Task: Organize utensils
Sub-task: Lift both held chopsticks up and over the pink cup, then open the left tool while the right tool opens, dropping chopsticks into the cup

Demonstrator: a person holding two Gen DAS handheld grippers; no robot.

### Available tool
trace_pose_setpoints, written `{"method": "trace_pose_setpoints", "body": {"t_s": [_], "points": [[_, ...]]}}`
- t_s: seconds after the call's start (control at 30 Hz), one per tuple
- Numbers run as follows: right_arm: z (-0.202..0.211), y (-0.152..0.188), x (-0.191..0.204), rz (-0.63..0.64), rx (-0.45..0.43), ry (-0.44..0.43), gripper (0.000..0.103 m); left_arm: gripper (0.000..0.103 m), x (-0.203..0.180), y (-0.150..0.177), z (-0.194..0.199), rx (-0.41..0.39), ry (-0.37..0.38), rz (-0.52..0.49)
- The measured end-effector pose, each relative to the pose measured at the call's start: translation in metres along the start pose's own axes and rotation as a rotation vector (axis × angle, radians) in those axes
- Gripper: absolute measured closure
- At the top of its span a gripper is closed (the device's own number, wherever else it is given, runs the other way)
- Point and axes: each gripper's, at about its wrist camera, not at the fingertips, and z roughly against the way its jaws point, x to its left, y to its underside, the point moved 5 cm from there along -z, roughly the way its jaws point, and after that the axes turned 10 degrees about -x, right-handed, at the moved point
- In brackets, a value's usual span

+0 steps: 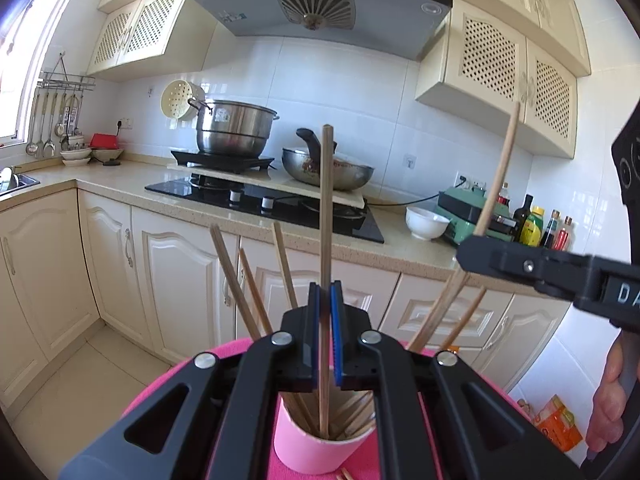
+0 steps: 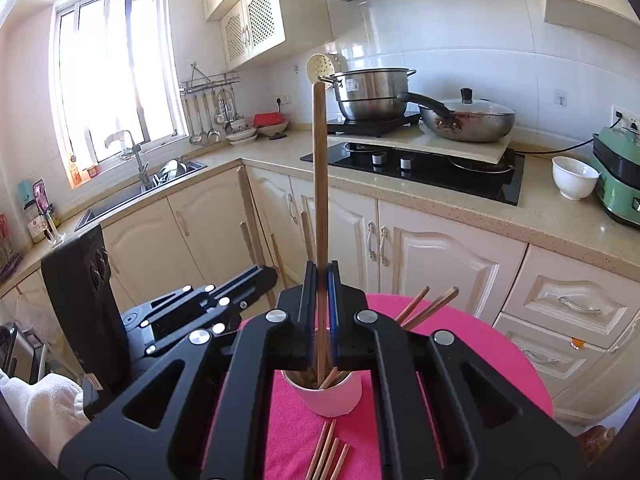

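Note:
A pink paper cup [image 1: 316, 454] [image 2: 330, 398] stands on a pink cloth [image 1: 168, 384] [image 2: 480, 344] and holds several wooden chopsticks [image 1: 232, 276] leaning outward. My left gripper [image 1: 325, 292] is shut on one upright chopstick [image 1: 327, 200] whose lower end is inside the cup. My right gripper [image 2: 321, 272] is shut on another chopstick [image 2: 320, 160], also reaching down into the cup. In the left wrist view the right gripper [image 1: 470, 248] comes in from the right with its chopstick [image 1: 500, 168] tilted. The left gripper [image 2: 266, 276] shows at the left of the right wrist view.
Several loose chopsticks [image 2: 328, 456] lie on the cloth in front of the cup. Behind are a kitchen counter [image 2: 460, 208] with a stove [image 2: 432, 168], wok [image 2: 468, 120], steel pot [image 1: 232, 128] and white bowl [image 2: 574, 178]. A hand [image 1: 608, 400] grips the right tool; a white towel [image 2: 40, 404] lies left.

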Motion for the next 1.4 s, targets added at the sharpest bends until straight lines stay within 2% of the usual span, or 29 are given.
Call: {"method": "trace_pose_setpoints", "body": {"t_s": [0.53,0.73,0.77,0.8,0.87,1.1,1.4], "points": [[-0.012,0.023,0.009,0.024,0.053,-0.015,0.097,0.098,-0.003,0.033,0.007,0.076,-0.013,-0.037],[-0.014,0.031,0.010,0.027,0.062,-0.018,0.097,0.097,0.000,0.030,0.008,0.079,-0.033,-0.016],[-0.014,0.032,0.010,0.027,0.062,-0.017,0.097,0.096,0.001,0.030,0.009,0.078,-0.036,-0.011],[-0.014,0.032,0.010,0.027,0.063,-0.018,0.097,0.091,0.003,0.030,0.010,0.078,-0.051,-0.012],[-0.015,0.033,0.010,0.027,0.066,-0.019,0.097,0.070,0.004,0.029,0.013,0.070,-0.075,-0.019],[-0.016,0.038,0.014,0.046,0.069,-0.026,0.097,0.066,0.008,0.024,0.025,0.070,-0.113,-0.010],[-0.020,0.052,0.016,0.081,0.077,-0.020,0.097,0.065,0.014,0.025,0.042,0.095,-0.186,-0.008]]}}
